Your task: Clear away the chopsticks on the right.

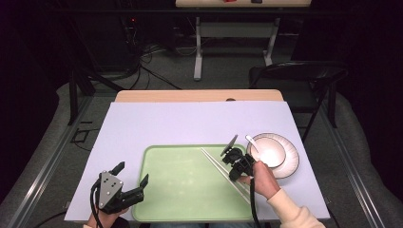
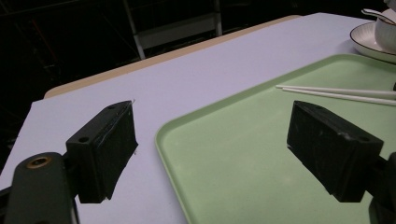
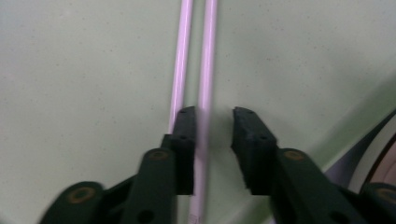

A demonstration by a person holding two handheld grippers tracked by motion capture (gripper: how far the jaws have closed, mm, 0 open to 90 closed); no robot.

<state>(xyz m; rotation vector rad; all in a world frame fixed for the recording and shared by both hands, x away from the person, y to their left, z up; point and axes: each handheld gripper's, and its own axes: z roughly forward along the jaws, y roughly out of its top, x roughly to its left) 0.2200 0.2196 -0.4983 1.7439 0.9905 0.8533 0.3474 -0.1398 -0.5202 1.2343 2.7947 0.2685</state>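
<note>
Two white chopsticks (image 1: 216, 164) lie side by side on the right part of a light green tray (image 1: 190, 147). My right gripper (image 1: 228, 158) points down over them. In the right gripper view its jaws (image 3: 215, 114) stand a little apart; one chopstick (image 3: 207, 56) runs between them close to the left pad, and the other passes under that pad. The pads do not press on it. My left gripper (image 1: 133, 172) hovers wide open over the tray's front left corner, its jaws (image 2: 212, 116) straddling the tray rim (image 2: 161, 135) with nothing between them.
Right of the tray, a white bowl (image 1: 268, 152) with a spoon (image 1: 251, 141) stands on a dark-rimmed plate (image 1: 290, 166). A pale lilac mat (image 1: 190, 118) covers the table. A folding chair (image 1: 304, 76) stands behind the far right corner.
</note>
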